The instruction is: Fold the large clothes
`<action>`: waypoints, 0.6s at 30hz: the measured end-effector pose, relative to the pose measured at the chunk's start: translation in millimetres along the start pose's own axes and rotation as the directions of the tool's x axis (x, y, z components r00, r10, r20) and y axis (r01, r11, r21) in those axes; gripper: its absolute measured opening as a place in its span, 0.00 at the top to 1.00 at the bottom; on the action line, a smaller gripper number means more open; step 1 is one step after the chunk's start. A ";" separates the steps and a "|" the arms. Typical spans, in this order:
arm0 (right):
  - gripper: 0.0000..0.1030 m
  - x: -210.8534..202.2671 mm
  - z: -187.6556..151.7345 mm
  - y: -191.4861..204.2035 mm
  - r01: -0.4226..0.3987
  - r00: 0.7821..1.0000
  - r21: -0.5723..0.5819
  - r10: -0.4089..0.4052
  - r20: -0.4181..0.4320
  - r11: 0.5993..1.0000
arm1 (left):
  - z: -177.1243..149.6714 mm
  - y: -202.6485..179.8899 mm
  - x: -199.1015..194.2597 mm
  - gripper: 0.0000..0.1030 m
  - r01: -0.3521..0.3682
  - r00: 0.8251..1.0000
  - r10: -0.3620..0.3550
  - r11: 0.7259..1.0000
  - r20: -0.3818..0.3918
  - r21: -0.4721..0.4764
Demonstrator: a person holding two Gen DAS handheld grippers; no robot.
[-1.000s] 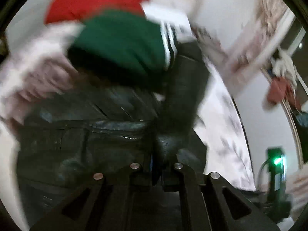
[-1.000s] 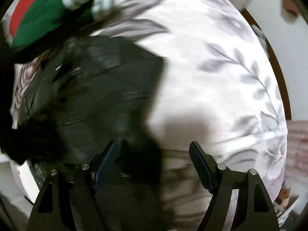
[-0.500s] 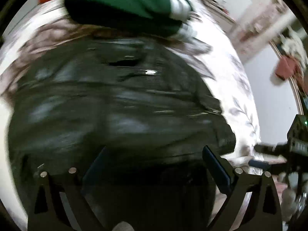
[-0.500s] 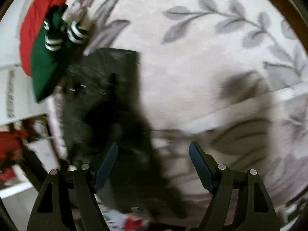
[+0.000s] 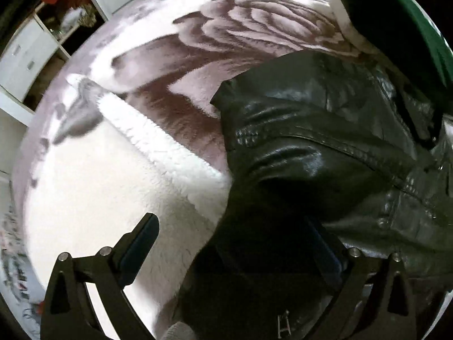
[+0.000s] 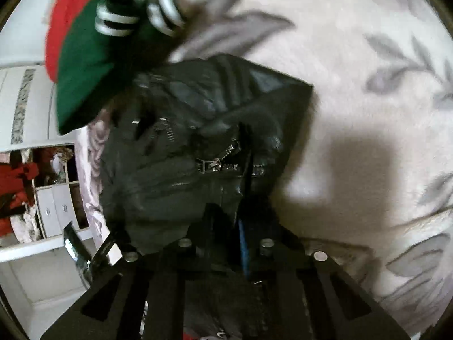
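A black leather jacket lies on a bed with a pale floral blanket. My left gripper is open, its fingers spread wide over the jacket's near edge, and part of the jacket lies between them. In the right wrist view the jacket is folded into a bundle with a silver zipper showing. My right gripper is shut on the jacket's near edge.
A folded green garment with white stripes lies on a red one just beyond the jacket; it also shows in the left wrist view. White shelves and drawers stand beside the bed.
My right gripper went from open to shut on the jacket's edge. My left gripper let go of the jacket a second ago and now stands open, swung toward the jacket's left side.
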State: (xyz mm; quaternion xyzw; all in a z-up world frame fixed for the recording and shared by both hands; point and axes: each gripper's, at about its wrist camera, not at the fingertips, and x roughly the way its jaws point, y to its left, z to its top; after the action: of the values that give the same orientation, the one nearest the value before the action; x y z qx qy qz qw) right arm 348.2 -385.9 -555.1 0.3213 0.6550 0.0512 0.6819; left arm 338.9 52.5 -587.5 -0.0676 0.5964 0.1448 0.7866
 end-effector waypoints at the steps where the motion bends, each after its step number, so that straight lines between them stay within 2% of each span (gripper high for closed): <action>1: 0.93 -7.9 -3.4 6.7 0.012 0.999 -0.031 -0.011 0.038 0.999 | -1.1 3.7 0.0 0.00 0.019 1.000 -0.019 1.000 0.004 -0.009; 3: 0.94 -22.9 -7.8 15.2 0.021 0.993 -0.087 -0.011 0.119 0.996 | -3.4 9.6 1.8 0.00 0.065 0.998 -0.065 0.997 -0.001 -0.031; 4: 0.94 -20.9 -5.7 14.2 0.059 0.992 -0.100 -0.047 0.120 0.993 | -4.2 12.2 2.3 0.00 0.089 0.996 -0.090 0.995 -0.015 -0.048; 5: 0.94 -14.6 -1.6 9.9 0.094 0.993 -0.104 -0.086 0.082 0.990 | -2.4 14.8 1.2 0.00 0.105 0.994 -0.107 0.992 -0.027 -0.067; 6: 0.94 2.2 3.5 -0.5 0.143 0.990 -0.074 -0.144 -0.011 0.987 | -3.0 15.9 -3.0 0.00 0.115 0.992 -0.118 0.990 -0.035 -0.079; 7: 0.94 4.4 6.1 -9.9 0.145 0.988 -0.034 -0.147 -0.049 0.989 | -4.3 14.3 -10.5 0.00 0.103 0.994 -0.106 0.992 -0.040 -0.070; 8: 0.93 2.3 7.8 -20.0 0.112 0.991 0.037 -0.109 -0.075 0.993 | -5.9 12.0 -18.2 0.00 0.086 0.995 -0.089 0.995 -0.040 -0.054; 10: 0.90 -13.4 10.9 -27.6 0.072 0.996 0.085 -0.067 -0.061 0.994 | -13.4 5.1 -44.1 0.00 0.045 0.999 -0.045 0.999 -0.006 -0.007; 11: 0.75 -24.2 12.7 -30.2 0.061 0.997 0.097 -0.058 -0.041 0.993 | -14.1 6.8 -52.9 0.00 0.014 1.000 -0.014 1.000 0.012 0.010; 12: 0.53 -36.2 15.1 -34.9 0.049 0.999 0.117 -0.048 -0.018 0.992 | -23.4 2.1 -66.2 0.00 -0.024 0.999 0.023 0.999 0.036 0.030; 13: 0.44 -45.6 18.4 -42.1 0.031 1.000 0.146 -0.031 0.000 0.989 | -35.9 -4.4 -78.1 0.00 -0.056 0.997 0.053 0.997 0.058 0.047; 15: 0.40 -48.8 28.7 -57.5 -0.012 1.000 0.209 0.011 0.006 0.978 | -62.0 -15.6 -90.6 0.00 -0.114 0.991 0.109 0.991 0.084 0.066; 18: 0.40 -33.2 53.9 -80.0 -0.084 0.996 0.269 0.092 -0.018 0.959 | -103.6 -37.6 -79.9 0.00 -0.155 0.987 0.151 0.983 0.051 0.095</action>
State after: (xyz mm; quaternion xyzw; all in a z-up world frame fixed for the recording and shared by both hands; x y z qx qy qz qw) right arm 365.5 -485.2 -570.4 0.4386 0.6512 -0.0029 0.6193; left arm 235.6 -23.8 -542.5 0.0204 0.5888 0.1766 0.7885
